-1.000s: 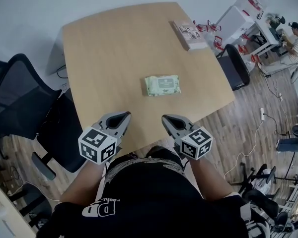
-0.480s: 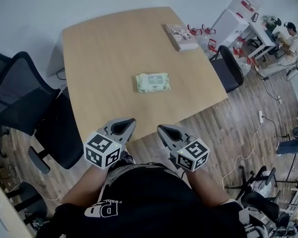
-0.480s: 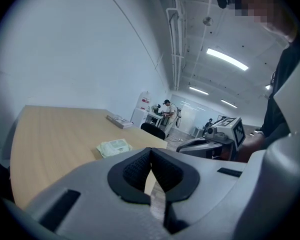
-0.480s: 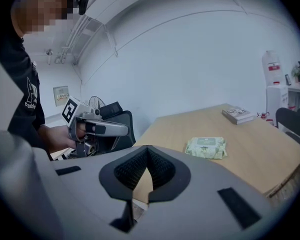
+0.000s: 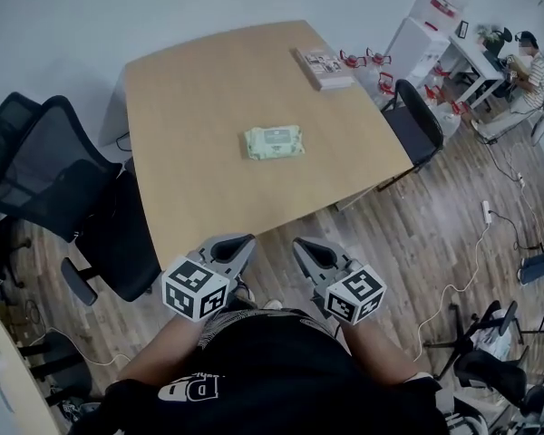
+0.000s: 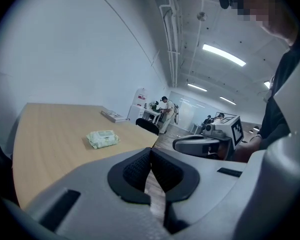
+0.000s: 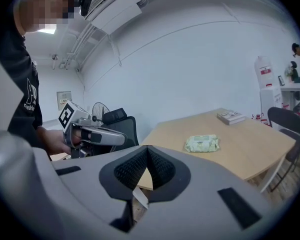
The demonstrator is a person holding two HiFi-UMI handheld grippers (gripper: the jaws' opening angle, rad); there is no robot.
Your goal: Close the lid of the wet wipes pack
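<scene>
Fingers (image 6: pixel 137 169) of left gripper (image 5: pixel 245 241) and right gripper (image 5: pixel 300 243) clenched, empty, farther from wet wipes pack (image 5: pixel 274 141) than before

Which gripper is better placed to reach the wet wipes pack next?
Right, narrowly. The wet wipes pack lies mid-table, about centred between both; the right gripper looks slightly nearer than the left gripper. Both are shut and short of the table.
</scene>
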